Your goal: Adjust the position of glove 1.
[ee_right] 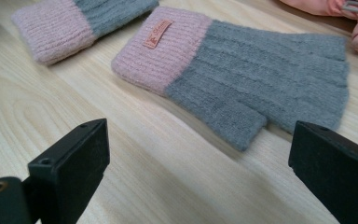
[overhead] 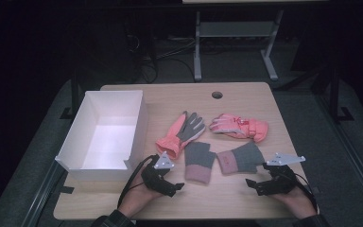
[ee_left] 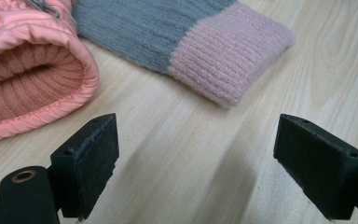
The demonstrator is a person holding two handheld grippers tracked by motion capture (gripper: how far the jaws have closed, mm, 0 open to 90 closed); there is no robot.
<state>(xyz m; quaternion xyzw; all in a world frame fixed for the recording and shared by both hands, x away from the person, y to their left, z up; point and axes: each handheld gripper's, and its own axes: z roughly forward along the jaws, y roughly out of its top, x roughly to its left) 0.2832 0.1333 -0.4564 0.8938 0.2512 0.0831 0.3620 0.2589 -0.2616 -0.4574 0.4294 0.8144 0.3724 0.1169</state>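
Your left gripper (overhead: pixel 177 186) sits at about 7 o'clock on the table (overhead: pixel 227 201), jaws wide apart with nothing between them, just bare wood. Right ahead of it, toward 12, is a grey-pink knit mitt (overhead: pixel 199 161), cuff end facing you, and at its 10 o'clock the cuff of a pink glove (overhead: pixel 180 132) is nearly beside the left jaw. Your right gripper (overhead: pixel 251 184) is down at 5 o'clock, jaws also spread and empty. The second knit mitt (overhead: pixel 240 158), the one with the little label on its pink cuff, lies just past it. Another pink glove (overhead: pixel 238 126) is further back at 1 o'clock. A white box (overhead: pixel 105 134) stands at 9 o'clock.
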